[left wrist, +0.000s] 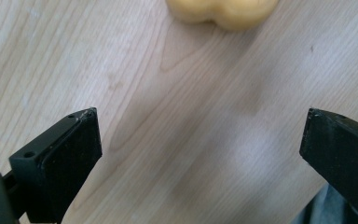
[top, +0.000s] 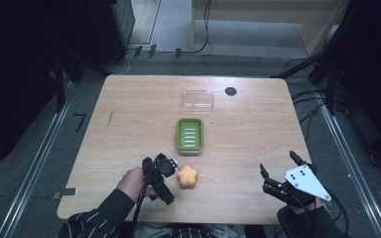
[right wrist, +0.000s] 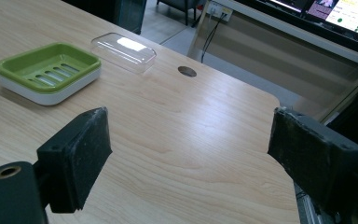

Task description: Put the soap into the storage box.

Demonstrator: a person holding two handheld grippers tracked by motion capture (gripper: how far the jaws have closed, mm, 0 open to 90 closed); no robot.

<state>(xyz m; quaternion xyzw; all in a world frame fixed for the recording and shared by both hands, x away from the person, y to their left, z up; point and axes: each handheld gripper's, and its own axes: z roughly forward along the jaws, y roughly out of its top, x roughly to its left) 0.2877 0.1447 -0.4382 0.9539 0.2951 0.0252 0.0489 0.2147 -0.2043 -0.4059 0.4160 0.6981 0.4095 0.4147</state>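
Left claw (top: 174, 166), jaws spread wide, empty, low over light wooden counter (top: 248, 148), just beside orange flower-shaped soap bar (top: 186, 177). Soap lies on counter near front edge, just short of green rectangular soap dish (top: 189, 135). Clear plastic lid (top: 197, 99) behind dish. Right claw (top: 278, 171) jaws apart, empty, at counter's right front.

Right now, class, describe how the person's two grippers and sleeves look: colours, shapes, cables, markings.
Both grippers are black, each with two blocky jaws faced with flat dark pads. The left gripper trails a black cable. The right gripper carries a grey three-cornered plate dotted with small holes. The left sleeve is dark with thin white stripes; the right sleeve is plain black.
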